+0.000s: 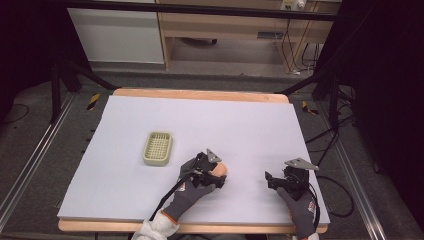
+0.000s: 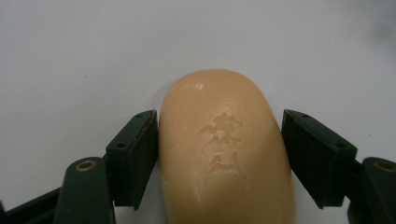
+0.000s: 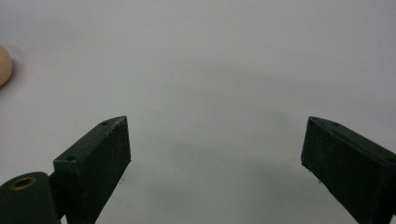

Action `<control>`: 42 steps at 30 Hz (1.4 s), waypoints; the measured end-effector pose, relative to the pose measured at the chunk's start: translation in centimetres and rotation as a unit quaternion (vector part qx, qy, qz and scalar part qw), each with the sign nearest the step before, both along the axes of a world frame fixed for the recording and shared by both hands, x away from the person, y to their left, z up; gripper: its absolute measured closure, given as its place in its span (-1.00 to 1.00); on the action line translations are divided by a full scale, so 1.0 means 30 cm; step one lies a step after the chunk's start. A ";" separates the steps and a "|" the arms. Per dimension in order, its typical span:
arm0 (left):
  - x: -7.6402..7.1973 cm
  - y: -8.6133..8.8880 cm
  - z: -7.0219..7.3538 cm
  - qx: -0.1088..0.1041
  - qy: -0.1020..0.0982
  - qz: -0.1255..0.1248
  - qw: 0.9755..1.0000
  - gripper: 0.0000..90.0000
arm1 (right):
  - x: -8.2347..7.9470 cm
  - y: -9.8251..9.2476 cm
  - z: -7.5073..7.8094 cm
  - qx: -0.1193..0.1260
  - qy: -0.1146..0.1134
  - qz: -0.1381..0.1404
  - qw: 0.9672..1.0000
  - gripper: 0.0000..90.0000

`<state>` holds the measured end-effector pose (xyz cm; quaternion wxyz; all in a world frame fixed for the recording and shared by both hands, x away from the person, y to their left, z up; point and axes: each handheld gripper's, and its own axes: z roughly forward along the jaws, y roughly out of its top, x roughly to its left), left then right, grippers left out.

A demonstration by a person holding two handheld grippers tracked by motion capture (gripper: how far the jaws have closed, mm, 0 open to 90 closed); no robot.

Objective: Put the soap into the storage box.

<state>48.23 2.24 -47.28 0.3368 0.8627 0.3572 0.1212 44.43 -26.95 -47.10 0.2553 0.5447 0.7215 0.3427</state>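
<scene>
Overhead light falls evenly on the pale table sheet [image 1: 240, 125], the room around it dark; the soap bar [image 2: 224, 149] shows small glints, and soft, perhaps slightly blurred shadows lie below the right gripper [image 3: 215, 158]

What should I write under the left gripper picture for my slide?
A bar of soap sits between the left gripper jaws on the white table.

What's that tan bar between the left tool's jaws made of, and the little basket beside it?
The bar looks like soap: a waxy, matte tan block with rounded edges and stamped characters. The basket seems to be molded plastic, pale green, with a grid-slotted floor, probably a soap dish.
</scene>
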 end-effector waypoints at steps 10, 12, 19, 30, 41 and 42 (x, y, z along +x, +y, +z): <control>-0.002 -0.003 -0.005 0.002 0.004 0.003 1.000 -0.35 | 0.000 0.001 0.000 0.002 0.001 -0.003 1.000 -0.81; -0.003 -0.005 -0.005 0.005 0.003 0.004 1.000 -0.35 | 0.000 0.001 0.000 0.002 0.001 -0.003 1.000 -0.81; -0.006 -0.009 -0.007 0.010 -0.001 0.007 1.000 -0.34 | 0.000 0.000 0.000 0.002 0.002 -0.003 1.000 -0.81; -0.005 -0.003 -0.003 0.003 0.002 0.013 1.000 -0.31 | 0.000 0.000 0.000 0.002 0.001 -0.004 1.000 -0.81; -0.019 0.031 0.045 -0.008 -0.002 0.006 1.000 -0.30 | 0.000 0.000 0.001 0.003 0.001 -0.006 1.000 -0.82; -0.021 0.034 0.049 -0.007 -0.003 0.004 1.000 -0.30 | 0.000 0.000 0.001 0.002 0.001 -0.007 1.000 -0.82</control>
